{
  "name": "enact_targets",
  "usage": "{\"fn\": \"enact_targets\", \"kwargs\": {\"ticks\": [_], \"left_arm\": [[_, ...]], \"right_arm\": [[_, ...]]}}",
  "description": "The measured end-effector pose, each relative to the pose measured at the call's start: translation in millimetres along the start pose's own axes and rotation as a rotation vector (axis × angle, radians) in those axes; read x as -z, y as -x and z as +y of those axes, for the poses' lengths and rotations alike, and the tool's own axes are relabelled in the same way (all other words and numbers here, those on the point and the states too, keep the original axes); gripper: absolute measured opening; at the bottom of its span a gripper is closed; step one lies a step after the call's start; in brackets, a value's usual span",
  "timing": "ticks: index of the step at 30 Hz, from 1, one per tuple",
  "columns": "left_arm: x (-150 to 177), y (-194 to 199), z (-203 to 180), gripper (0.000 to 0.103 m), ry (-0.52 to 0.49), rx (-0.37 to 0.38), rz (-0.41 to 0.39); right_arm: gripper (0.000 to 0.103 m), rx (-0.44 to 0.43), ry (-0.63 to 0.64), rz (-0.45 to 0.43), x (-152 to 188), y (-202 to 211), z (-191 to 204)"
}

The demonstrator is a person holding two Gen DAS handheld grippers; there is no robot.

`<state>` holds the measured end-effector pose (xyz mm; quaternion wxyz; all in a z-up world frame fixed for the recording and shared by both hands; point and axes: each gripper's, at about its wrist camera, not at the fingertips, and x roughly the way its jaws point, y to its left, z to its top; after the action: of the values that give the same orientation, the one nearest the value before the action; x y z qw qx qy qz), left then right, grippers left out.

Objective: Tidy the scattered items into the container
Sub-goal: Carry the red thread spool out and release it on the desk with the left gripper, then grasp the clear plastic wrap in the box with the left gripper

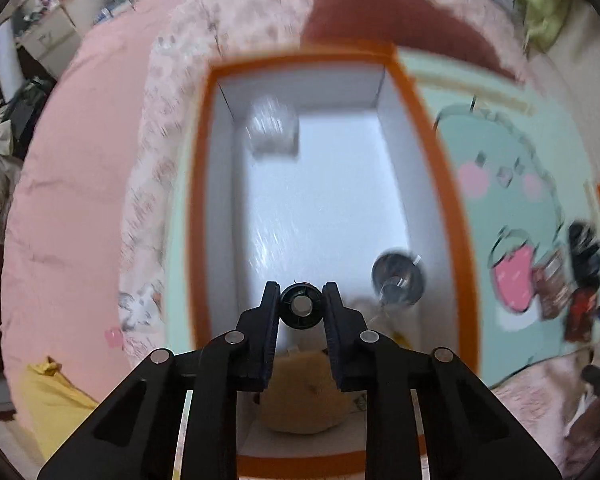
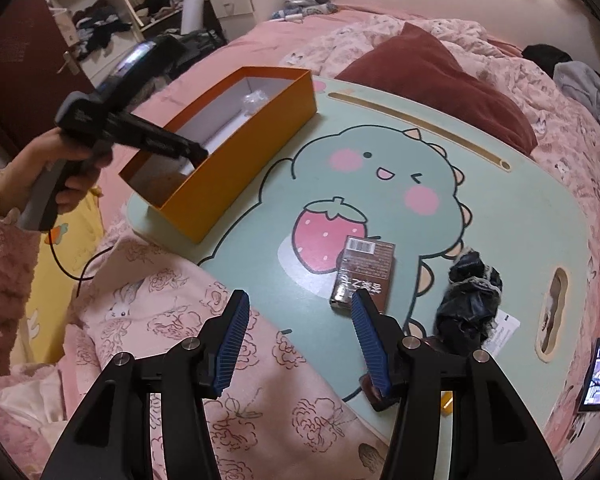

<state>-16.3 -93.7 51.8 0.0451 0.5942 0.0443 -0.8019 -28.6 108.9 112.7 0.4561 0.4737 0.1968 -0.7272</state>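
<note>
Step in hand: my left hand-held gripper pinches a small black spool above the orange box. Next: I release it. Right hand-held gripper wide apart, empty, near the brown packet on the desk.

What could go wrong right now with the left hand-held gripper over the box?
1. The left hand-held gripper pinches a small round black item only at its fingertips; it could slip or roll off on release.
2. The round metal object already lies in the orange box just beside it, so a dropped item may strike it.
3. The open right hand-held gripper hovers by the brown packet at the lap table edge and could nudge it off.
</note>
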Motion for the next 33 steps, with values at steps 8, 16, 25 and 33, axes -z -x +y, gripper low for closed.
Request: {"fn": "enact_targets", "kwargs": {"ticks": [8, 16, 25, 33], "left_arm": [[11, 54, -88, 0.023, -0.19, 0.311, -0.021], [31, 17, -141, 0.023, -0.258, 0.361, 0.091], [30, 23, -160, 0.056, -0.338, 0.311, 0.02], [-15, 71, -57, 0.057, -0.077, 0.295, -0.112]], "right_arm": [[0.053, 0.001, -0.094, -0.077, 1, 26, -23], [0.056, -0.003, -0.217, -0.08, 19, 29, -52], [0.056, 0.099, -0.187, -0.038, 25, 16, -52], [0.056, 0.083, -0.188, -0.048, 25, 16, -50]]}}
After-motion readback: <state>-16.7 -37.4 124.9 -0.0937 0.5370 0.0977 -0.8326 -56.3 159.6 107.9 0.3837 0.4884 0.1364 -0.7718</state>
